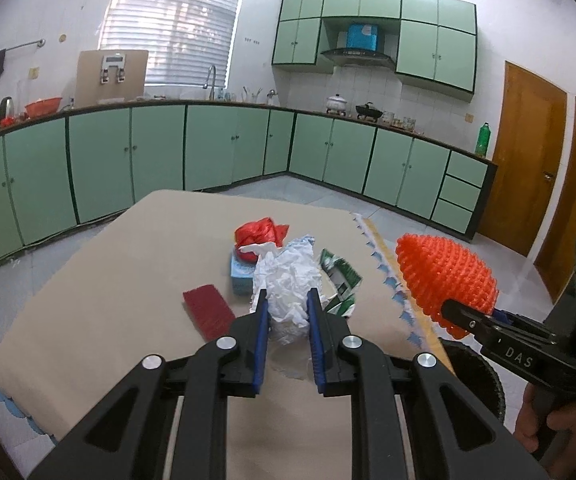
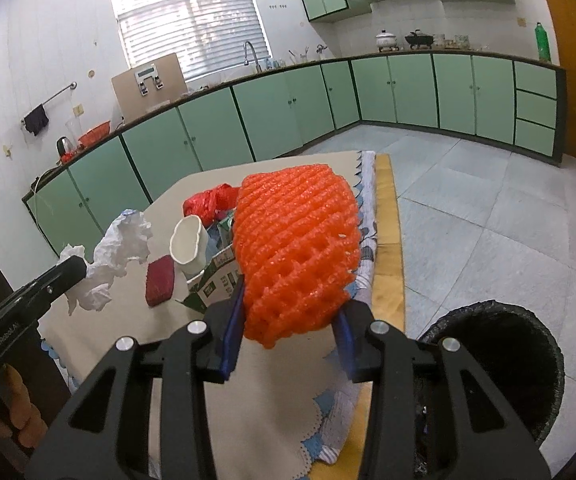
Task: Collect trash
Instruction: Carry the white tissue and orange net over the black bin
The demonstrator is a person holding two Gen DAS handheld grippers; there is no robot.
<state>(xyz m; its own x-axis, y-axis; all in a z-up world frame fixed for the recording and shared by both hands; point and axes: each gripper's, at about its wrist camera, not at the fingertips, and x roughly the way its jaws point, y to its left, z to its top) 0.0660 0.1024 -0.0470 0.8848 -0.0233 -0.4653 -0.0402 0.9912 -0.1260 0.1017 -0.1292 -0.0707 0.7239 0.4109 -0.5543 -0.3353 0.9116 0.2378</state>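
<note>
My left gripper [image 1: 288,300] is shut on a crumpled white paper wad [image 1: 290,280], held just above the beige table [image 1: 107,280]; it also shows in the right wrist view [image 2: 115,256]. My right gripper [image 2: 292,312] is shut on an orange foam fruit net [image 2: 296,248], held above the table's right edge; the net also shows in the left wrist view [image 1: 444,280]. A black-lined trash bin [image 2: 504,360] stands on the floor right of the table.
On the table lie a red plastic bag [image 1: 259,236], a blue box [image 1: 241,276], a dark red sponge [image 1: 207,316], a green-and-white carton [image 1: 340,280] and a white cup [image 2: 187,244]. Green kitchen cabinets [image 1: 207,148] line the walls beyond.
</note>
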